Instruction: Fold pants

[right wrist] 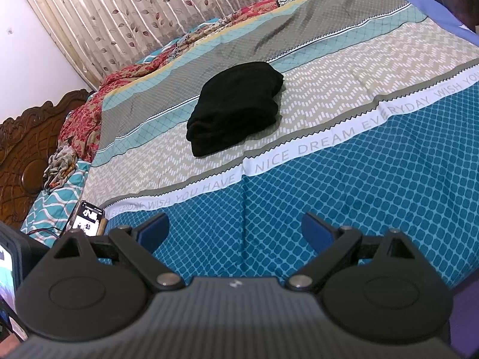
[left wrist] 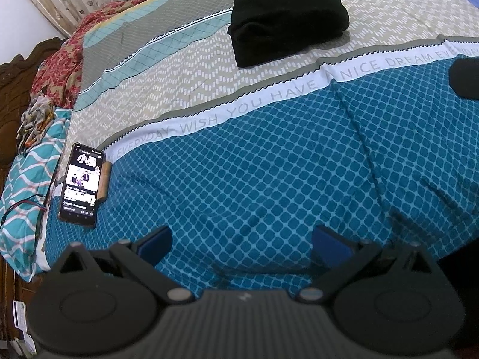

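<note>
The black pants (left wrist: 287, 18) lie folded in a compact stack on the beige zigzag band of the bedspread (left wrist: 269, 161), far ahead of both grippers. They also show in the right wrist view (right wrist: 236, 107). My left gripper (left wrist: 241, 243) is open and empty, low over the blue diamond-patterned part of the bed. My right gripper (right wrist: 235, 233) is open and empty too, over the same blue area near the bed's front edge. Neither gripper touches the pants.
A lit phone (left wrist: 80, 185) lies on the bed at the left, against a small wooden roller (left wrist: 104, 182); the phone also shows in the right wrist view (right wrist: 88, 218). Crumpled floral bedding (right wrist: 89, 113) and a carved wooden headboard (right wrist: 27, 149) are at the left. Curtains (right wrist: 149, 15) hang behind.
</note>
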Available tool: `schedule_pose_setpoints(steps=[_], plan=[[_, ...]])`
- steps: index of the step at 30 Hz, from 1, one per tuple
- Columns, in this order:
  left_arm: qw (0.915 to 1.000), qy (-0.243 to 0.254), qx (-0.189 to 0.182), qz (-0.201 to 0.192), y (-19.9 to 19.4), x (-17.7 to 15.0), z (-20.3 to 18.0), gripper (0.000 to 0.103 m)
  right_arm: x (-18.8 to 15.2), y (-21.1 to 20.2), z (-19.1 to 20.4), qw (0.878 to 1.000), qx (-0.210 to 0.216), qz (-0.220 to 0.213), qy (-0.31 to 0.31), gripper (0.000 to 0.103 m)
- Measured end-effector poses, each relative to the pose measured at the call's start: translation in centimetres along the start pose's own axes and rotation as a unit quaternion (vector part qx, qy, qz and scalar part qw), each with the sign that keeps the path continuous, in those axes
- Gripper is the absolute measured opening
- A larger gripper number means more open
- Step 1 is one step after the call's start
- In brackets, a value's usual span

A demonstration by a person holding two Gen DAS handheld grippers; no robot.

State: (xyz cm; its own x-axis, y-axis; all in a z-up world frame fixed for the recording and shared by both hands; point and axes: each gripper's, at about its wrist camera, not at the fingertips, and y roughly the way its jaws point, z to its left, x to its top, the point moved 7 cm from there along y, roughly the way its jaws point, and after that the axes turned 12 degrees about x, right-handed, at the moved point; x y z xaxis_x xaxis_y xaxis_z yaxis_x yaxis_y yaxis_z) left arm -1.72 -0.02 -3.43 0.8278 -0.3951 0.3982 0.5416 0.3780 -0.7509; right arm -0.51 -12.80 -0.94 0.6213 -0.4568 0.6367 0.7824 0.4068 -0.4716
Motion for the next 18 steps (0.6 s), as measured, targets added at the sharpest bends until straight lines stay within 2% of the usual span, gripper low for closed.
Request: schedule_pose_setpoints(steps=[18], plan=[[0.9999,0.014,-0.006,0.005,0.25,0.01,-0.89,0.103,0.31,0.19,-0.56,1.0,-0.001,0.002,0.005,0.097]])
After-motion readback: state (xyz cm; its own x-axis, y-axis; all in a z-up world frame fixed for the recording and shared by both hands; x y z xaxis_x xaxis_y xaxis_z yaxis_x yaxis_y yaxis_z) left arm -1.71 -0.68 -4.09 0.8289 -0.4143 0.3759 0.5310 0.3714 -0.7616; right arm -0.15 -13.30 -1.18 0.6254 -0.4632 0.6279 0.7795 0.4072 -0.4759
